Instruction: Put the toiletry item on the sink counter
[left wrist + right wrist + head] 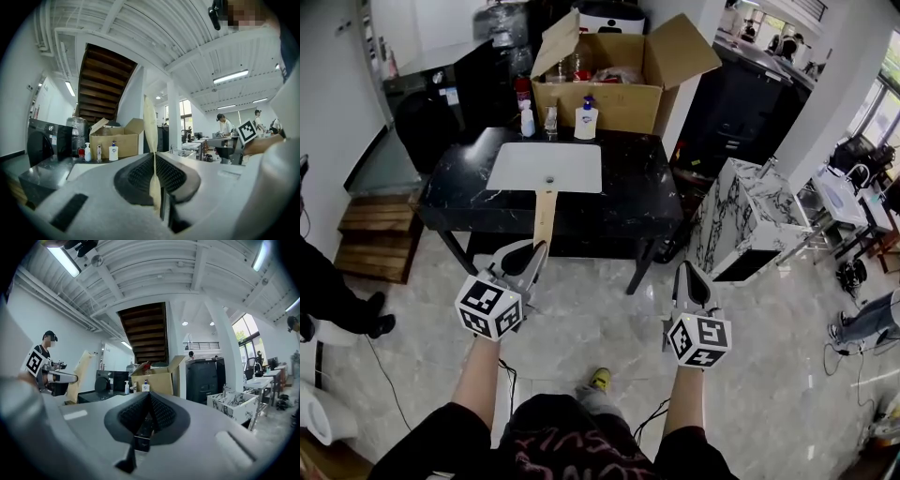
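Note:
A flat tan strip (545, 216), the toiletry item, sticks out from my left gripper (533, 253), whose jaws are shut on its lower end. In the left gripper view the tan strip (150, 126) shows edge-on, pinched between the pads of the left gripper (154, 161). It points toward the black marble sink counter (637, 187) with its white basin (546, 167), still short of the counter's front edge. My right gripper (692, 277) hangs over the floor to the right, shut with nothing in it; the right gripper (147, 399) shows closed pads.
At the counter's back stand a white spray bottle (527, 121), a small bottle (551, 118) and a pump bottle (586, 120), before an open cardboard box (609, 84). A marbled cabinet (750, 220) stands right. Wooden steps (375, 239) and a person's leg (337, 300) are left.

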A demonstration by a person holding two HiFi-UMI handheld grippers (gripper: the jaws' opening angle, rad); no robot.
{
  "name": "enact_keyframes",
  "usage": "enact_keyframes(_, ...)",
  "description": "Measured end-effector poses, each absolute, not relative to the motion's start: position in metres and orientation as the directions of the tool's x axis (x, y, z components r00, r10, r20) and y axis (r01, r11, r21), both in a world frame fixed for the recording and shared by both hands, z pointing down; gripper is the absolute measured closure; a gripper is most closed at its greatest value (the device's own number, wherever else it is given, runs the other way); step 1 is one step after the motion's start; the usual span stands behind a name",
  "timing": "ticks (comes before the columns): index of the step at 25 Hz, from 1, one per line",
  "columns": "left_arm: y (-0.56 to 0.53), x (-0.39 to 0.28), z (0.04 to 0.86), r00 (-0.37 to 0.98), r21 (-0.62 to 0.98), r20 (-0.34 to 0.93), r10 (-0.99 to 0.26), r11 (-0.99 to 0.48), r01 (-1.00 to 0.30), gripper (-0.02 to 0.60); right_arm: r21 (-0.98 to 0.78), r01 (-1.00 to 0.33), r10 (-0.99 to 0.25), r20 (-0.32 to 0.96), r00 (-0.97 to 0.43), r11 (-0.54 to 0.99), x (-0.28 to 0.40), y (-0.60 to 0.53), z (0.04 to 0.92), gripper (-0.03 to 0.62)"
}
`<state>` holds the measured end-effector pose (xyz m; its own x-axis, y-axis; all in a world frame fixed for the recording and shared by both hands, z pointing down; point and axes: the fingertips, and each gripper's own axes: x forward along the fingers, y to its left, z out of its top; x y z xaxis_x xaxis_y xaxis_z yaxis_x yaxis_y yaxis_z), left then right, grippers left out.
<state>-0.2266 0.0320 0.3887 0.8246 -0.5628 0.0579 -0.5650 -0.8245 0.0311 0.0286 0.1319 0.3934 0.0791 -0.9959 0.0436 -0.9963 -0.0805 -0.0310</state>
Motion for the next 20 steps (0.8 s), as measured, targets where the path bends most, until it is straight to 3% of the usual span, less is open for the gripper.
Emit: enact_keyframes(20,-0.017,-0.112,0.377,0.800,0.006,0.075,-0.596,-0.802,-0.598,0.571,-0.079,-0.997,-0.999,0.034,0.008,-0.011,0.134,0.064,0.396,0.583)
